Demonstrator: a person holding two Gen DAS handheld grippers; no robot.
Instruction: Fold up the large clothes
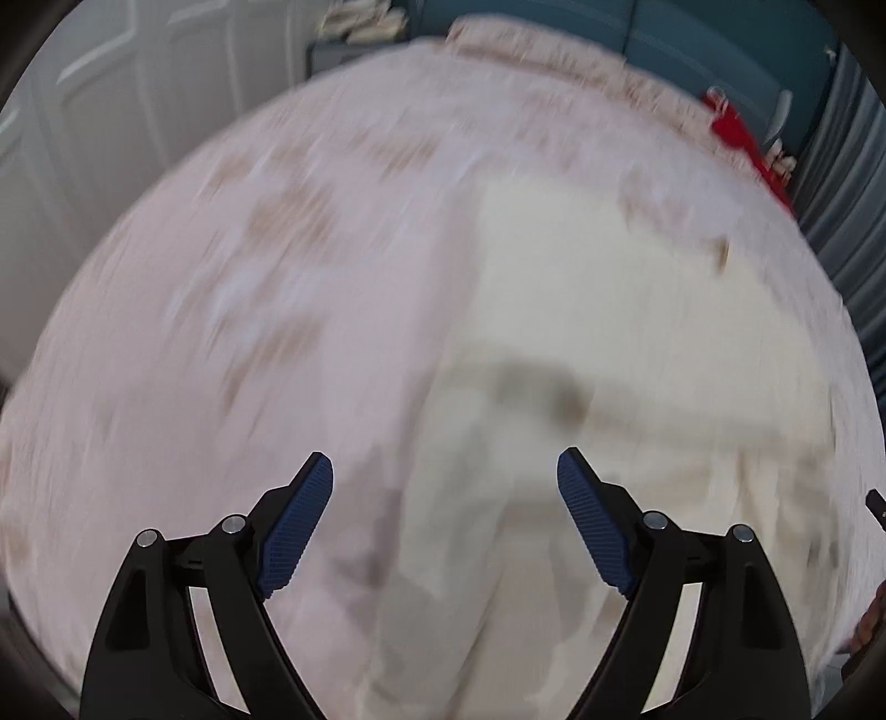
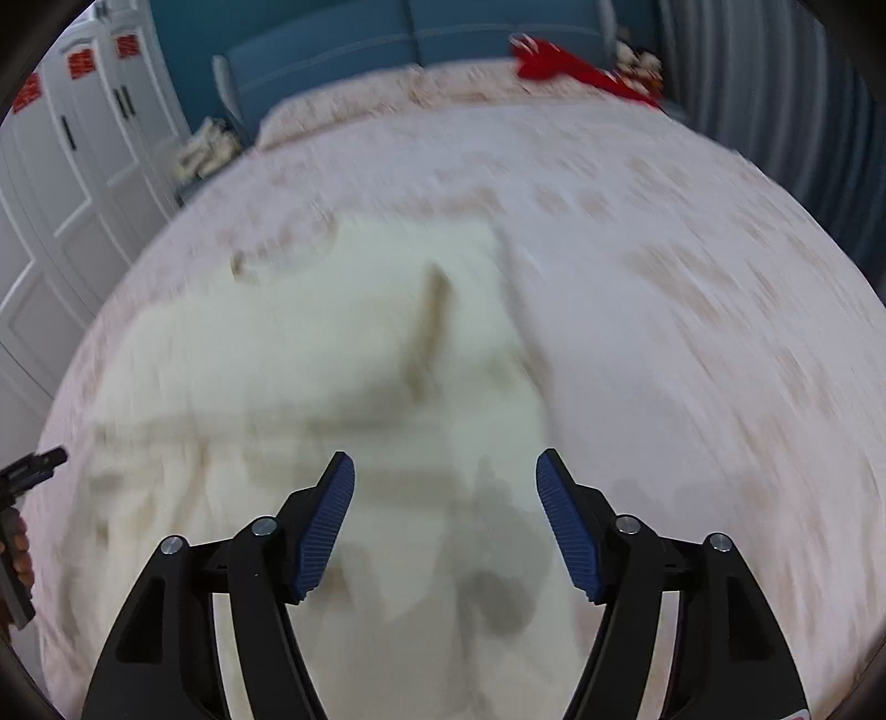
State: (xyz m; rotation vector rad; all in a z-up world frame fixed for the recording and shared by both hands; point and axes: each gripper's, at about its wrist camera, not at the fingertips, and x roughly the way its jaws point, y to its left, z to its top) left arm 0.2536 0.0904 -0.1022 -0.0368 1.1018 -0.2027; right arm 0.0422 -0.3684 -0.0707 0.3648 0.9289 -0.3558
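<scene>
A cream-white garment [image 1: 598, 332] [image 2: 310, 354] lies spread on the bed, blurred by motion, with a brownish strip [image 2: 429, 327] across its upper part. My left gripper [image 1: 444, 471] hangs above the garment's near left part, its blue pads wide apart and nothing between them. My right gripper [image 2: 444, 471] hovers over the garment's near right part, open as well and empty. The left gripper [image 2: 33, 471] and the hand holding it show at the left edge of the right wrist view.
The bed has a pale pink patterned bedspread [image 1: 249, 277] [image 2: 692, 304]. A red item [image 2: 565, 66] [image 1: 742, 138] lies at the far side by a blue headboard [image 2: 410, 44]. White wardrobe doors [image 2: 72, 166] stand on the left, a grey curtain [image 2: 775, 99] on the right.
</scene>
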